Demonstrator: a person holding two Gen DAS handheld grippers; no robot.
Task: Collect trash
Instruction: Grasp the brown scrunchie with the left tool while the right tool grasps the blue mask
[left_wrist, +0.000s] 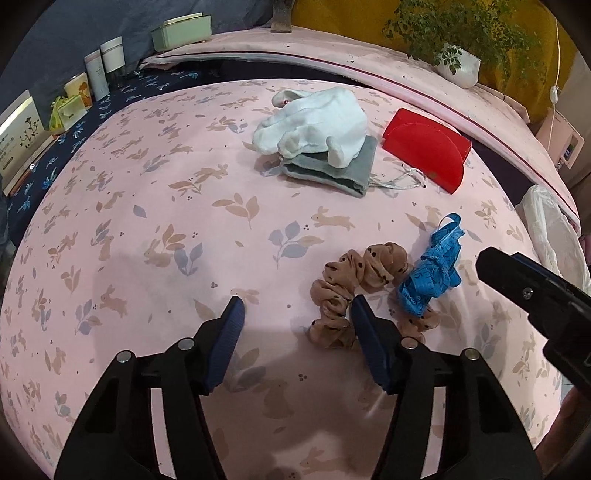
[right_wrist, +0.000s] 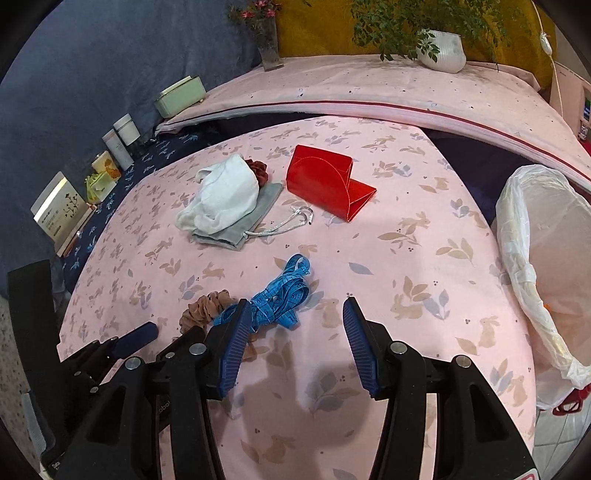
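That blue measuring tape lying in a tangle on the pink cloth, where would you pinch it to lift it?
Pinch the blue measuring tape across the thick bunched middle, coming from above. The strands pile up there, so the pads would likely catch several at once; the flat loop at its far end would probably slip. The right gripper is nearest, jaws open, one finger already beside it.

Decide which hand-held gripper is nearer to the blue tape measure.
Right. The right hand-held gripper has one fingertip at the blue tape measure; the left hand-held gripper sits beyond the tan scrunchie, farther off.

Each tool (left_wrist: 297, 302) (right_wrist: 293, 302) has black arms, silver screws, ribbed blue pads.
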